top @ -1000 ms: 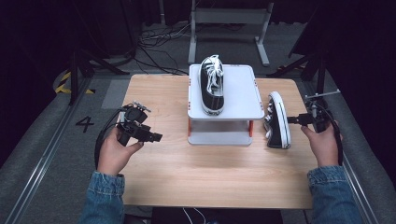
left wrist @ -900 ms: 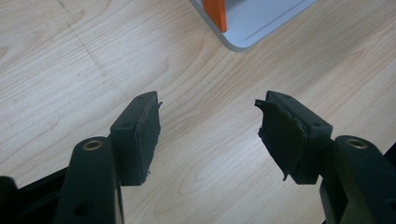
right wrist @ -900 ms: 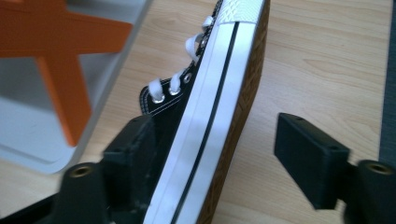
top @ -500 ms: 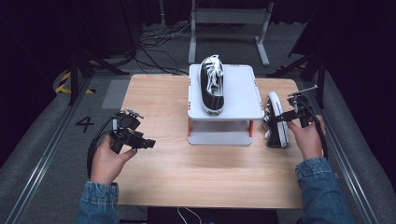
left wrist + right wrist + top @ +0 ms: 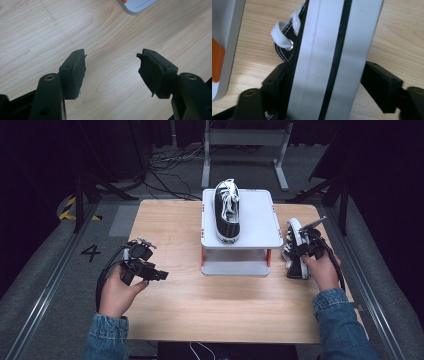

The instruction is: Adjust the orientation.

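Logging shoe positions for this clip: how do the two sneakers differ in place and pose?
The sneaker on the stand sits upright on the white stand, laces up, untouched. The sneaker by the stand is on the table, tipped on its side, between the right tongs. Both are black with white laces and soles.

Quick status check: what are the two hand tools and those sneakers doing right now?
Left tool open, empty, over bare table. Right tool straddling the sole of the second sneaker, beside the stand. First sneaker atop the stand. Nothing in the way.

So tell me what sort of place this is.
Probably a lab or studio recording rig: a light wooden table ringed by black curtains, loose cables on the grey floor, and a floor marking "4".
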Motion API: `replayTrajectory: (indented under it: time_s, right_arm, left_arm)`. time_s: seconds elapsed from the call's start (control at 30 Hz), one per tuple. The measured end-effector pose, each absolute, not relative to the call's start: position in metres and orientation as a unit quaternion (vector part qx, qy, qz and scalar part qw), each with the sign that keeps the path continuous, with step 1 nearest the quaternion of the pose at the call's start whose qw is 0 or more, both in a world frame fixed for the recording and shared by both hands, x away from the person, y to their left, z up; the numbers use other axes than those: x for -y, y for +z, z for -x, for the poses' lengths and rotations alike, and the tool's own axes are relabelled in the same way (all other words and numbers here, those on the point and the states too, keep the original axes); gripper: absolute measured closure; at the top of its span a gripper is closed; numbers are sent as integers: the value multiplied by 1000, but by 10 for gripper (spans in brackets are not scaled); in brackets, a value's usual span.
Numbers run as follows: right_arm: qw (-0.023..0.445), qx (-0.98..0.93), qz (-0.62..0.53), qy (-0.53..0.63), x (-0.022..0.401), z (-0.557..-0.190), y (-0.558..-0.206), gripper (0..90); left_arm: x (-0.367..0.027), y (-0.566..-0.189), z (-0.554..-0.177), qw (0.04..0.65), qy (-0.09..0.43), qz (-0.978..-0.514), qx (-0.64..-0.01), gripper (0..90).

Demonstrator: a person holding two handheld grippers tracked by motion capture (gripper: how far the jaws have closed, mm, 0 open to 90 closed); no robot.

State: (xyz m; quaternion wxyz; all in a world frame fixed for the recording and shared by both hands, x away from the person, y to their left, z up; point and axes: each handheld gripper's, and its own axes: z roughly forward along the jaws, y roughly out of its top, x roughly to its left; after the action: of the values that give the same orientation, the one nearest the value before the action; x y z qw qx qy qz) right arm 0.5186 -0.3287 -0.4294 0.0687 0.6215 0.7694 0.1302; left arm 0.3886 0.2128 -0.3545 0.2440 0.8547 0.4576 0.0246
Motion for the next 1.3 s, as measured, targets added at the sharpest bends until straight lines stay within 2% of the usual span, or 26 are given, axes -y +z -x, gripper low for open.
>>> replayTrajectory:
  time_s: [0.2,0.4,0.5,0.6,0.67,0.77,0.9,1.1,1.2,1.23,1.27,1.3]
  right_arm:
    - [77,-763,-626,139,334,-513,-423,394]
    - [42,-767,-612,187,332,-493,-407,464]
    - [24,-776,-600,193,325,-480,-405,460]
    - [17,-785,-594,175,316,-467,-408,420]
    - [34,-794,-587,157,310,-461,-408,426]
    - [94,-791,-585,155,306,-451,-394,407]
    - [140,-788,-581,149,310,-447,-386,443]
    - [141,-767,-608,151,339,-453,-388,550]
    - [161,-760,-616,129,352,-457,-394,645]
    - [167,-758,-620,112,357,-459,-398,641]
    - [162,-759,-621,109,363,-461,-401,562]
    - [147,-757,-624,128,370,-461,-401,547]
  left_arm:
    - [-208,-356,-393,243,23,-858,-452,380]
    - [-195,-355,-404,245,18,-866,-436,382]
    - [-185,-355,-410,244,15,-873,-423,381]
    - [-177,-354,-417,243,12,-879,-410,381]
    - [-171,-354,-421,243,10,-882,-404,381]
    - [-165,-354,-425,242,9,-886,-395,381]
    - [-162,-353,-424,242,13,-888,-391,384]
    - [-171,-353,-420,245,14,-881,-404,384]
    - [-173,-355,-419,245,14,-880,-406,385]
    - [-173,-355,-418,245,14,-880,-406,384]
    - [-174,-355,-418,243,13,-880,-407,385]
    - [-175,-355,-418,245,14,-879,-409,385]
